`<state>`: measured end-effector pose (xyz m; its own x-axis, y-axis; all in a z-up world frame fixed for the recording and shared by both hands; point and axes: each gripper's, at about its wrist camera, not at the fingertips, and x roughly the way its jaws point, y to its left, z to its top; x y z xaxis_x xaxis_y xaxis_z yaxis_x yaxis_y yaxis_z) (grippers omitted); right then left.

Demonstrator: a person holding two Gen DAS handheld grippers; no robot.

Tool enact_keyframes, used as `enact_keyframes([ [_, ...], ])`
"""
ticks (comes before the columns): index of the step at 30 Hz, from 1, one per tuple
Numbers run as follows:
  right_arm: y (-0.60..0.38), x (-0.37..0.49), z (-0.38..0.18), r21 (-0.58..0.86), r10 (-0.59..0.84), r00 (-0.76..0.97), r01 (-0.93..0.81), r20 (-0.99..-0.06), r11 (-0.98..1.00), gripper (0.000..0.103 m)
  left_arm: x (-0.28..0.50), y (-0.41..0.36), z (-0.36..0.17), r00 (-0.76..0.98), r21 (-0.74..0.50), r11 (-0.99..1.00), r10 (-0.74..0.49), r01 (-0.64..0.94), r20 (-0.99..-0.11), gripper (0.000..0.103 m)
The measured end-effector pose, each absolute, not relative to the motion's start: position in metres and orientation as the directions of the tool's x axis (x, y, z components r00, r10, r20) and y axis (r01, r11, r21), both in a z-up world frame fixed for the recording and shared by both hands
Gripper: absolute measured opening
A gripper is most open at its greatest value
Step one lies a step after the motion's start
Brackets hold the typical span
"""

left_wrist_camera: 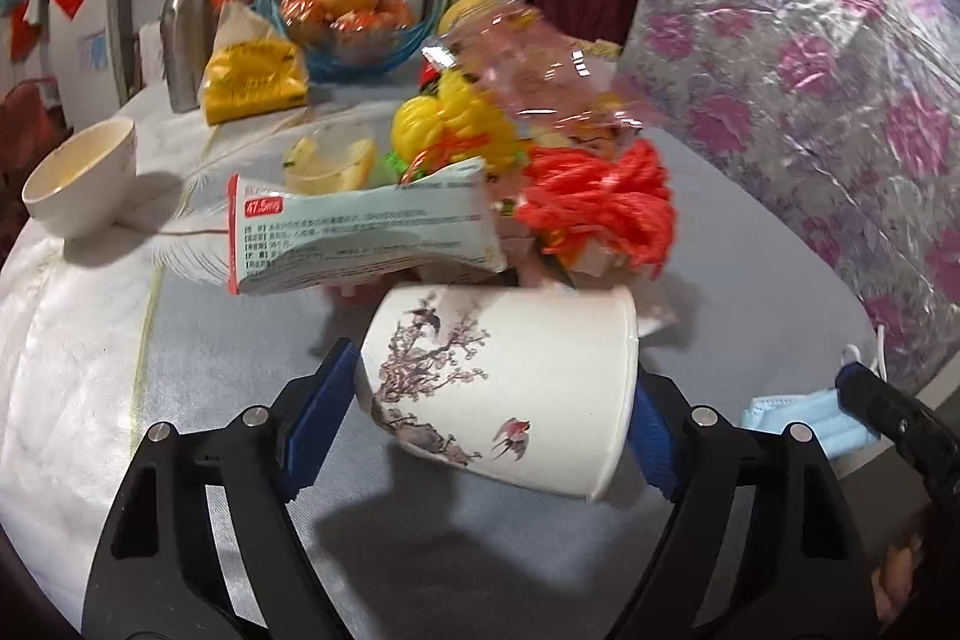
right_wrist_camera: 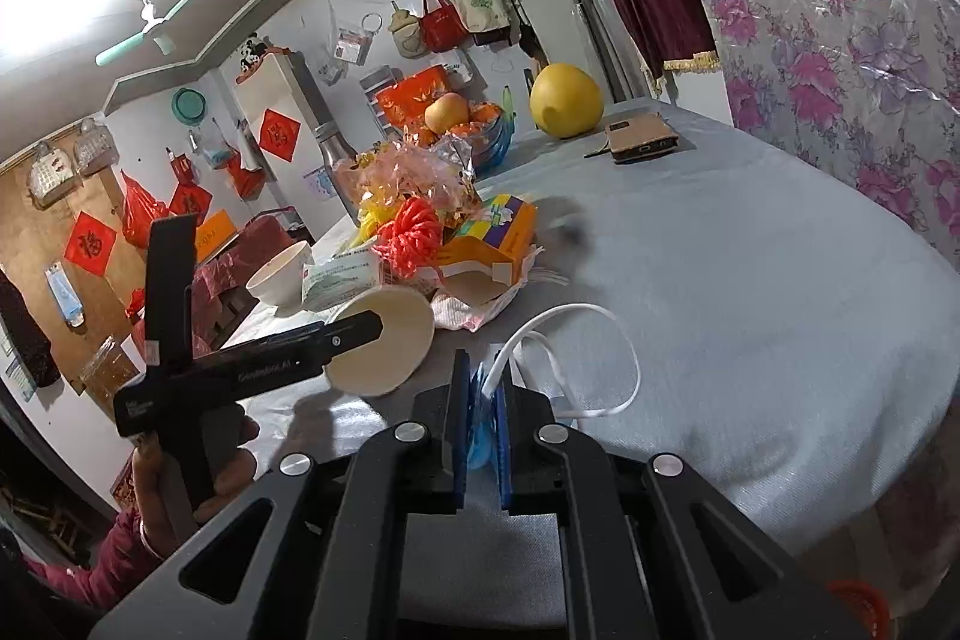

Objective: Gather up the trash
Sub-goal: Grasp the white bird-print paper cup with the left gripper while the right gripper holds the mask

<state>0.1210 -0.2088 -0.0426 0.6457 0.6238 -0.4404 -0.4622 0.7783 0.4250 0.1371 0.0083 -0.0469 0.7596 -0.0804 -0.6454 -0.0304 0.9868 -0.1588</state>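
Item: 1 paper cup (left_wrist_camera: 504,388), on its side on the tabletop (left_wrist_camera: 180,400), long axis spanning the left tongs (left_wrist_camera: 480,418), pads touching both ends; right tongs (right_wrist_camera: 480,418) clamp the blue mask (right_wrist_camera: 480,436) nearby.

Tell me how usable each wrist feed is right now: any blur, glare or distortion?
Left wrist view: motion blur smears the trash pile, while the paper cup is fairly sharp; fisheye bends the table edge. Right wrist view: sharper, with ceiling glare blowing out the upper-left corner; the blue mask is readable between the pads.
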Motion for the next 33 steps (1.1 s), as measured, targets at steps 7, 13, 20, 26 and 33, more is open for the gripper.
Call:
enact_keyframes([
  [7, -0.225, 0.107, -0.029, 0.424, 0.614, 0.683, -0.457, -0.397, 0.782, 0.007, 0.114, -0.002, -0.040, 0.774, -0.167, 0.986, -0.114, 0.011, -0.623, 0.071],
  [13, -0.235, 0.099, -0.027, 0.444, 0.623, 0.682, -0.455, -0.384, 0.772, 0.007, 0.101, -0.008, -0.054, 0.762, -0.153, 0.988, -0.103, 0.005, -0.639, 0.072],
  [20, -0.243, 0.090, -0.024, 0.450, 0.625, 0.688, -0.456, -0.369, 0.768, 0.007, 0.108, -0.008, -0.069, 0.739, -0.184, 0.983, -0.119, -0.007, -0.663, 0.077],
  [26, -0.262, 0.086, -0.023, 0.479, 0.621, 0.702, -0.435, -0.349, 0.762, 0.006, 0.099, -0.021, -0.057, 0.769, -0.160, 0.986, -0.133, 0.041, -0.626, 0.056],
  [33, -0.287, 0.075, -0.024, 0.494, 0.590, 0.733, -0.395, -0.338, 0.774, 0.006, 0.101, -0.036, -0.060, 0.753, -0.141, 0.988, -0.142, 0.066, -0.643, 0.039],
])
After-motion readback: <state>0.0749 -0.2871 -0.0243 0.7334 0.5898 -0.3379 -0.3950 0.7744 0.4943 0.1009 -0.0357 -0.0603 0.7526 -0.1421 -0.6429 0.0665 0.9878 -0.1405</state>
